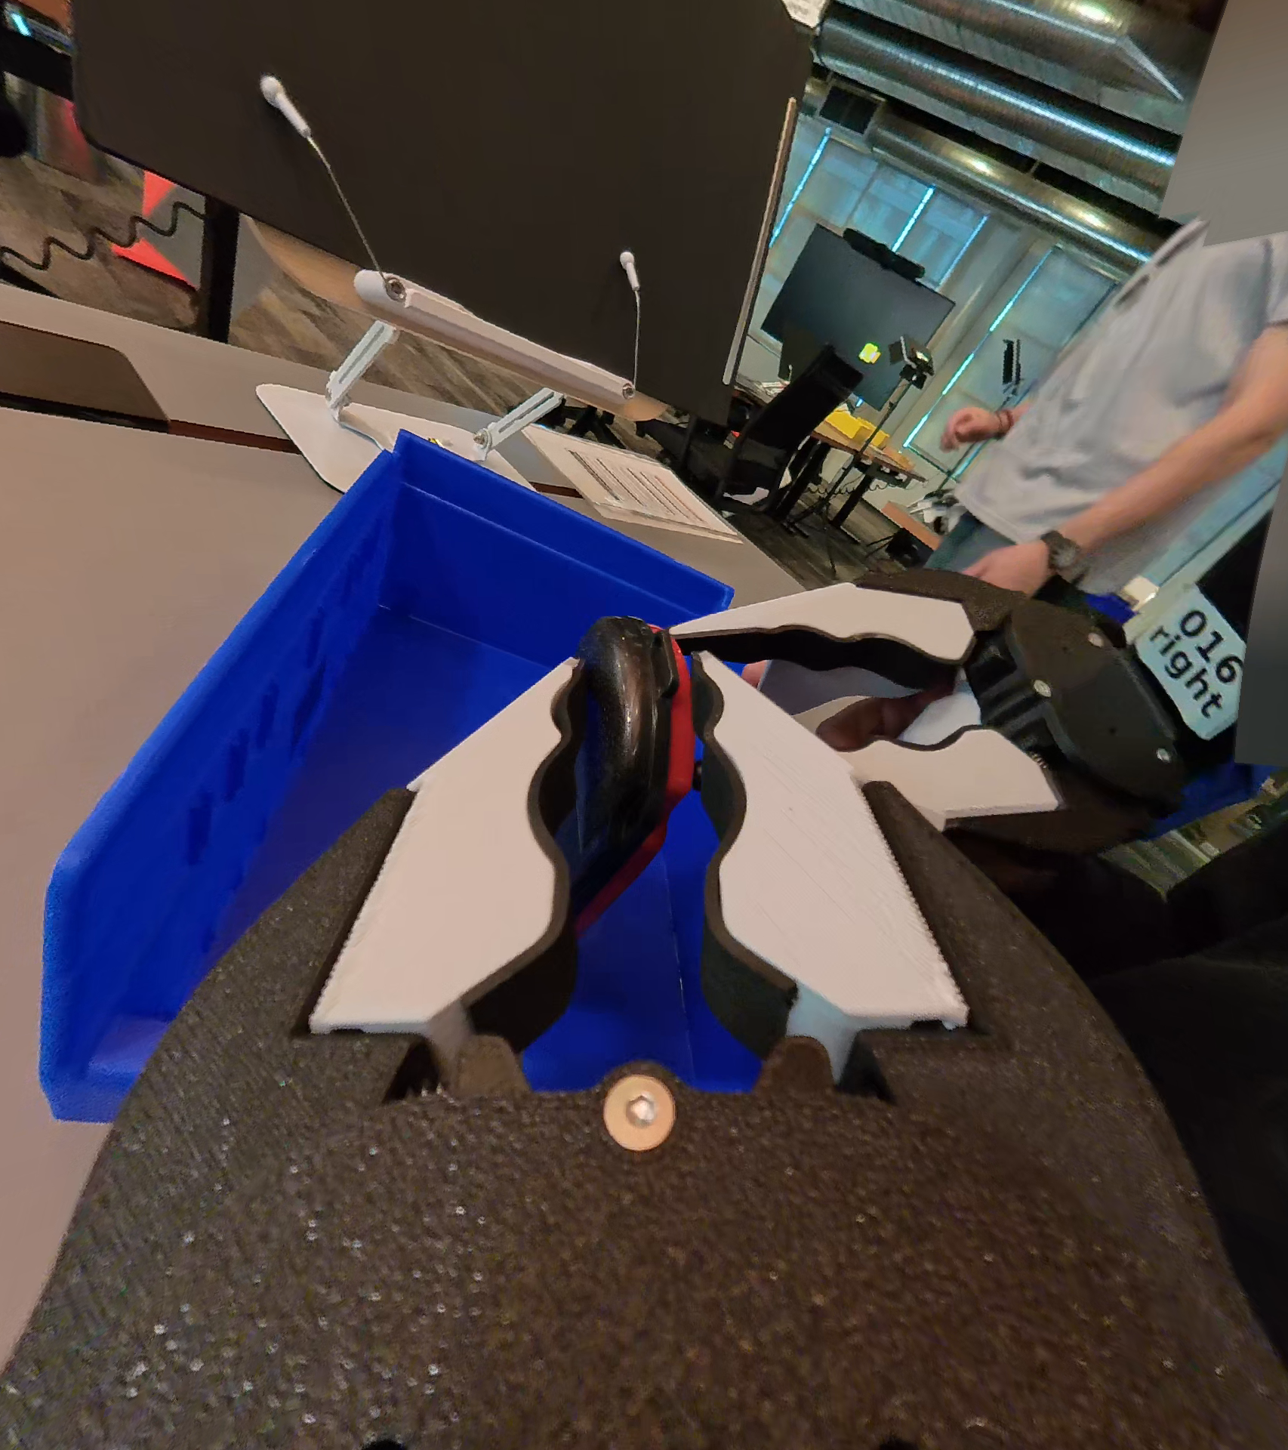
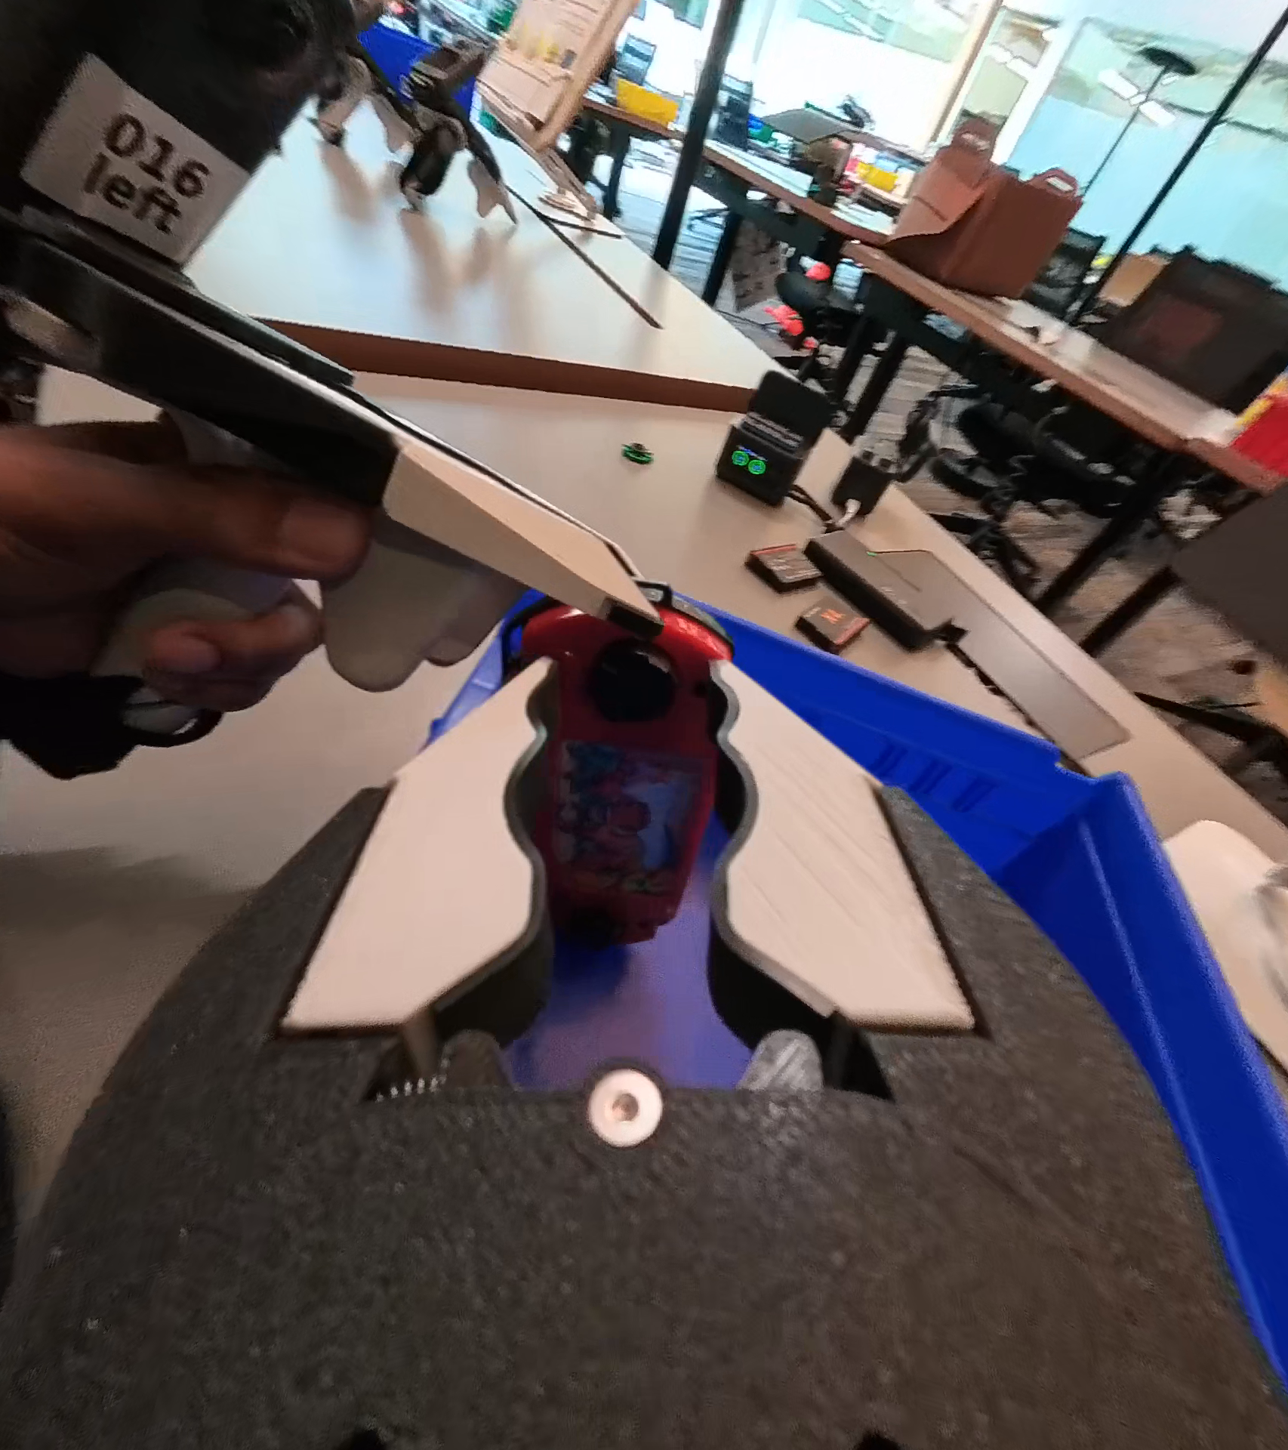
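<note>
Currently we hold a red packet [image 2: 629, 816] over the blue bin [image 2: 1143, 902], which sits on the grey table [image 2: 390, 259]. It is flat, with a colourful printed panel and a black round part near its top. Our left gripper [image 1: 637, 667] clamps its upper edge; our right gripper [image 2: 634, 675] grips its sides. Beside the bin lie a black charger [image 2: 770, 451], small black cards [image 2: 786, 566] and a white stand [image 1: 484, 345]. A person [image 1: 1143, 408] stands beyond the table.
</note>
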Demonstrator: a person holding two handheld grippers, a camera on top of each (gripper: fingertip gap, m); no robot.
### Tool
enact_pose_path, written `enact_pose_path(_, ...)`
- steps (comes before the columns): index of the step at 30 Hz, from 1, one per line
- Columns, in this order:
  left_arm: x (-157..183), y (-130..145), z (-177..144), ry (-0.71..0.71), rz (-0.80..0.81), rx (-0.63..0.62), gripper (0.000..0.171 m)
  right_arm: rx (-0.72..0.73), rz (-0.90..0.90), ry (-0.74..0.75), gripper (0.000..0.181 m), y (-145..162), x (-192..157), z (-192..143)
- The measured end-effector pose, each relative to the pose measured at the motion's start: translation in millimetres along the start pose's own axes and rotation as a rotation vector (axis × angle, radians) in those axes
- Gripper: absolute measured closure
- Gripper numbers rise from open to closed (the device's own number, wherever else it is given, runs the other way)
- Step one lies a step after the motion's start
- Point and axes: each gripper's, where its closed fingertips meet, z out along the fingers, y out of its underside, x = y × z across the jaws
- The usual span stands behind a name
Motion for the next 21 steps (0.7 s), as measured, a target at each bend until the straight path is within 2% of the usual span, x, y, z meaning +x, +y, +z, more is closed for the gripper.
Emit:
enact_pose_path(3, -1.0, -0.3, -0.2, -0.003, -0.004, 0.004, 0.145, -0.023, -0.023, 0.033, 0.155, 2.2, 1.0, 1.8)
enact_pose_path(6, -2.1, -0.9, 0.2, -0.013, -0.013, 0.013, 0.145, -0.03, 0.007, 0.019, 0.159, 3.4, 1.3, 3.3)
enact_pose_path(21, -0.5, -2.7, 4.4, -0.126, 0.196, 0.026, 0.149, -0.036, 0.18, -0.079, 0.162, 3.4, 6.4, -2.7)
